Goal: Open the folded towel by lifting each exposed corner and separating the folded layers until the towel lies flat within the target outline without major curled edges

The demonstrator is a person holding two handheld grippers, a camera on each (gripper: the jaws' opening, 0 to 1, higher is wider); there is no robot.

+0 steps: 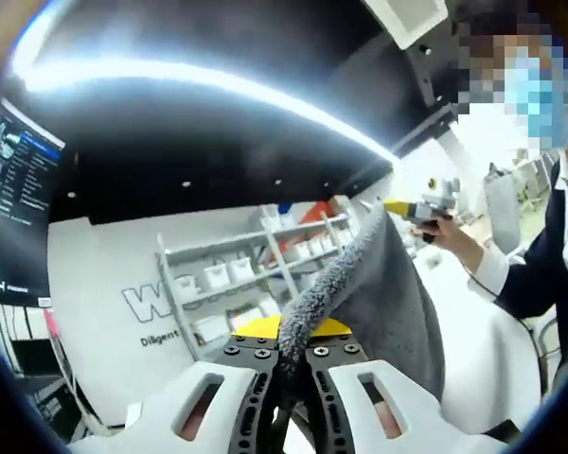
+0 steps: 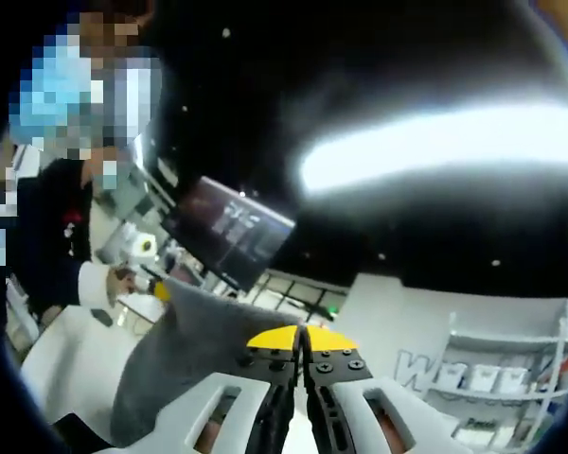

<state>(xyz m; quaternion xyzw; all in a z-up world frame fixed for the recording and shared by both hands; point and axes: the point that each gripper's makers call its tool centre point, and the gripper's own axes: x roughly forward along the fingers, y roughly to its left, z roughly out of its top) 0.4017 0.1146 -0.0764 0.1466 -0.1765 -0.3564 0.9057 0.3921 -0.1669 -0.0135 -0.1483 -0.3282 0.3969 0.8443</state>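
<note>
Dark ceiling with a long bright light strip [image 1: 218, 80] runs over you in both views. At far left of the left gripper view hangs a monitor [image 1: 19, 203]; next comes a white wall with lettering, then white shelving [image 1: 256, 274] loaded with small bins. At centre, your left gripper [image 1: 293, 336] has its yellow-tipped jaws closed on one corner of the grey towel [image 1: 379, 293]. The towel is lifted off any surface and stretches up and to the right to your right gripper [image 1: 412, 208], held in your hand [image 1: 454, 236] beside a white table [image 1: 511, 350].

In the right gripper view, your sleeve [image 2: 47, 246] is at left, with the left gripper [image 2: 147, 251] near it. The towel [image 2: 185, 350] spans from there to your right gripper [image 2: 300, 342], whose jaws are closed on it. A monitor [image 2: 229, 232] sits behind, shelving [image 2: 511, 378] at far right.
</note>
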